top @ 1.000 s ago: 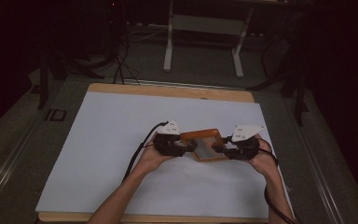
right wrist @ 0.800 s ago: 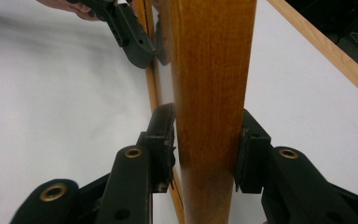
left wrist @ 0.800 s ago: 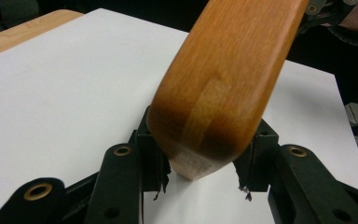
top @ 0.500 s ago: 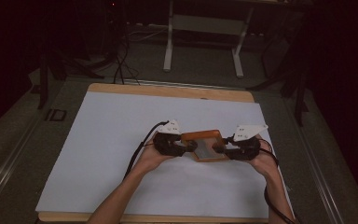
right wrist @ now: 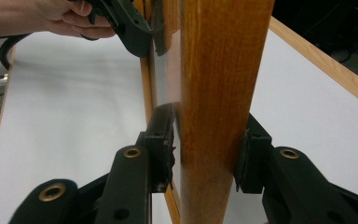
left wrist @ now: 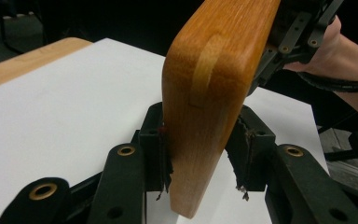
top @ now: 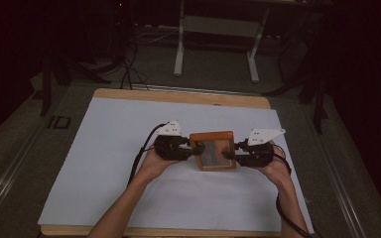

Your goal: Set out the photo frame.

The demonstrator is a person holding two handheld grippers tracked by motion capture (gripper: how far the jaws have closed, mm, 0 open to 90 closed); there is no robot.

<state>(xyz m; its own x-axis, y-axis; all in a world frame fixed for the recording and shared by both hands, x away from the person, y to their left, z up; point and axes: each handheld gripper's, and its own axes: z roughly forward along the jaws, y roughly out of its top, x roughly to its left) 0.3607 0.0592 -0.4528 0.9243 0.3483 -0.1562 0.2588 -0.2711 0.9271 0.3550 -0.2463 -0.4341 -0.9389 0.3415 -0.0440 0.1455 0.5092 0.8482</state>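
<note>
Frame, wooden with glass, gripped at nine o'clock by left gripper, at three by right gripper; jaws clamped on edges.

Frame: orange-brown wood with visible grain, smooth with a soft satin sheen; a paler strip of wood is let into its corner.
Frame panel: glossy and reflective, probably glass or a mirror, though the dim light makes it hard to say.
Left gripper: matt black plastic links with brass-coloured metal eyelets; its pads look like rough black rubber, frayed at the edges.
Right gripper: the same matt black plastic and brass-coloured eyelets.
Table: pale wood at its rim, smooth.
Sheet: white, matt and flat, like paper.
Cable: black, slightly glossy.
</note>
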